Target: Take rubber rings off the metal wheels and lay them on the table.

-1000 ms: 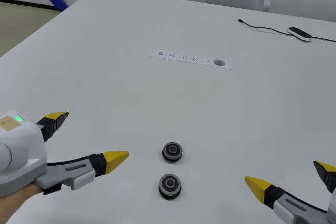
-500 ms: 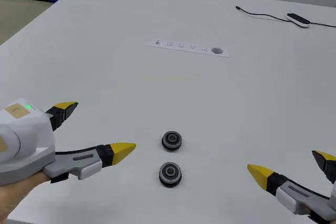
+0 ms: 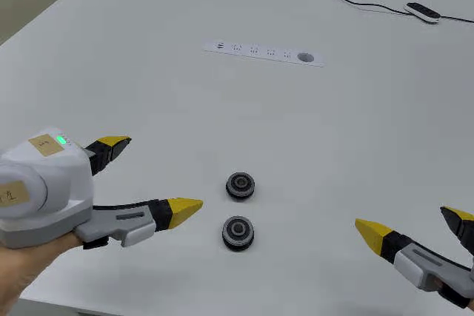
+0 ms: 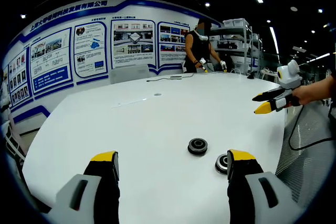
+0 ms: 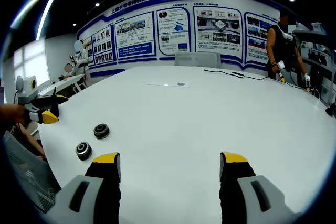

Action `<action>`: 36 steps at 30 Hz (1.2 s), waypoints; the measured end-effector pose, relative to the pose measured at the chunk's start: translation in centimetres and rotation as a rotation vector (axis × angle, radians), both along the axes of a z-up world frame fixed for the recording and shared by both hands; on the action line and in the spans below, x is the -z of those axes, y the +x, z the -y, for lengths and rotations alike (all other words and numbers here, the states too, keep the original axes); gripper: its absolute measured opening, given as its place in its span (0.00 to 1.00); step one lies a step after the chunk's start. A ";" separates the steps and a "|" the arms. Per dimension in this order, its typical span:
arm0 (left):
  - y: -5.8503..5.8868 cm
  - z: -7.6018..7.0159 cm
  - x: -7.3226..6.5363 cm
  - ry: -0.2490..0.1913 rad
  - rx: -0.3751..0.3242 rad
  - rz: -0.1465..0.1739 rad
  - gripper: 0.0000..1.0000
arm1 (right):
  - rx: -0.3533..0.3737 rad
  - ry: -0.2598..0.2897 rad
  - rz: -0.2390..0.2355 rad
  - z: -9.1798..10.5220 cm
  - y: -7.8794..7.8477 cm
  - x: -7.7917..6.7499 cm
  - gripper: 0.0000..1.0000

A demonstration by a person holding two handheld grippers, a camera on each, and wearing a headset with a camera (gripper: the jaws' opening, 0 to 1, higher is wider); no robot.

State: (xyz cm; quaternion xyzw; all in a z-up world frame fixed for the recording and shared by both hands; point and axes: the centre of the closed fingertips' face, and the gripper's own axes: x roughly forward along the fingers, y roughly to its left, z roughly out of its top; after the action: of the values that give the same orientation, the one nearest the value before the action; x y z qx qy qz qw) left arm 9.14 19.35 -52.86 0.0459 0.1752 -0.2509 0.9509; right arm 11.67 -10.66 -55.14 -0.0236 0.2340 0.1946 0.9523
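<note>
Two wheels (image 3: pixel 238 232) are lying ahead of our jaws.
We are holding left gripper (image 3: pixel 158 173) and right gripper (image 3: pixel 406 218) wide open, both empty.

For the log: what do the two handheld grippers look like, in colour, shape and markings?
The left gripper has a rounded white housing with two tan stickers and a lit green light. Its two grey jaws turn black, then end in pointed yellow tips. The right gripper has the same grey jaws with black sections and yellow tips.
</note>
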 end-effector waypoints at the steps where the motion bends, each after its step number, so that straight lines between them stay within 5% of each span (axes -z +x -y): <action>1: 0.0 0.2 0.1 0.005 0.005 0.001 0.86 | 0.002 0.006 -0.001 0.0 0.0 0.0 0.78; 36: -1.4 5.8 3.0 0.096 0.227 -0.068 0.68 | 0.015 0.064 -0.061 -0.4 -0.7 1.5 0.70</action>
State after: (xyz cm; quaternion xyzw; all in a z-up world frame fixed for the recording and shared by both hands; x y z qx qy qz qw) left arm 7.79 13.53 -55.90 0.1022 0.2130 -0.3497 0.9066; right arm 10.99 -10.29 -56.65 0.0144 0.2569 0.1956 0.9463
